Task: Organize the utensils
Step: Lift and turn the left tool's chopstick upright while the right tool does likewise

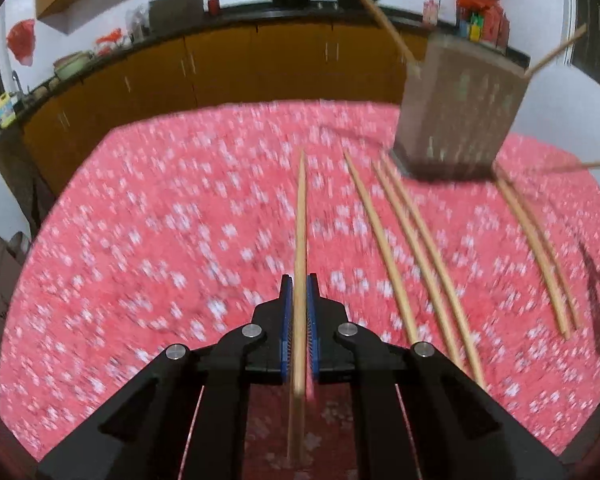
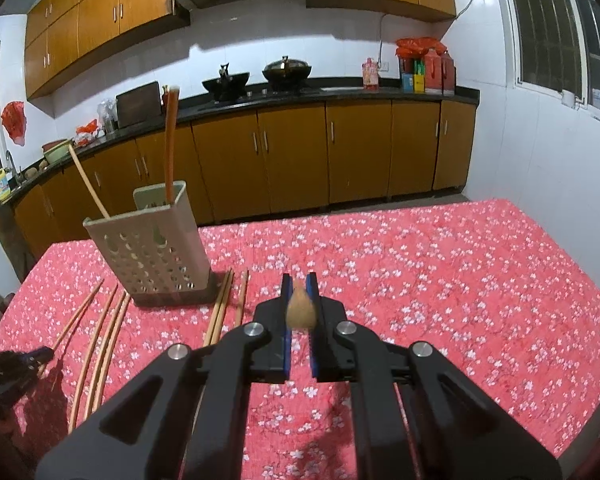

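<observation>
**Both grippers hold a chopstick beside the perforated holder**

The left gripper (image 1: 299,284) is closed narrowly on a pale wooden chopstick (image 1: 301,216) that runs forward between its blue pads, over the red floral tablecloth (image 1: 140,240). To its right, five more loose wooden chopsticks (image 1: 420,248) lie on the cloth, near the grey perforated utensil holder (image 1: 460,112), which already has sticks standing in it. The right gripper (image 2: 299,284) pinches a second wooden chopstick (image 2: 299,309), seen end-on between its jaws, right of the holder (image 2: 152,248).
</observation>
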Motion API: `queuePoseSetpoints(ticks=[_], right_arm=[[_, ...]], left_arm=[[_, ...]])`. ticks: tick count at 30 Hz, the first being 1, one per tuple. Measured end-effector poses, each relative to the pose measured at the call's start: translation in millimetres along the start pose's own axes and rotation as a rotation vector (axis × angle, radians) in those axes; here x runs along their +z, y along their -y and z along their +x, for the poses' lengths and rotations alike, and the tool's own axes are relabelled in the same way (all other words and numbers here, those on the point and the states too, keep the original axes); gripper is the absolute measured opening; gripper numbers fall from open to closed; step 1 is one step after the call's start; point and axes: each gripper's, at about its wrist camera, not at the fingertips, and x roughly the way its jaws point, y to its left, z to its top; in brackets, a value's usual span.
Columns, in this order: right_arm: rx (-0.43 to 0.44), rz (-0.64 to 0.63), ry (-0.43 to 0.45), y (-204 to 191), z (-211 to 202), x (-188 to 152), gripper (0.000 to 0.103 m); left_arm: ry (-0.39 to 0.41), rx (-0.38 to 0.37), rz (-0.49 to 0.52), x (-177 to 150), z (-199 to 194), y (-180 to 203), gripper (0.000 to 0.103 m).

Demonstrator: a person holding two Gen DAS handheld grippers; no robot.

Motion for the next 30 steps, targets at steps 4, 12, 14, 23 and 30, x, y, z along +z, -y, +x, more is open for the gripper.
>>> queuePoseSetpoints(ticks=[4, 12, 14, 23, 30], right_arm=[[-0.001, 0.004, 0.034, 2, -9, 9, 0.008], [0.006, 0.005, 0.041, 2, -13, 8, 0.008], [0.007, 0.005, 0.037, 0, -13, 6, 0.008], [0.008, 0.01, 0.034, 0, -14, 3, 0.008], [0.008, 0.016, 0.034, 2, -14, 2, 0.008]], left_arm=[[0.087, -0.013, -0.024, 24, -27, -9, 0.008], [0.063, -0.046, 0.015, 16, -20, 3, 0.013], [0.018, -0.074, 0.011, 0, -8, 7, 0.035], [-0.051, -0.069, 0.03, -30, 21, 19, 0.03], [-0.041, -0.021, 0.037, -30, 22, 18, 0.008]])
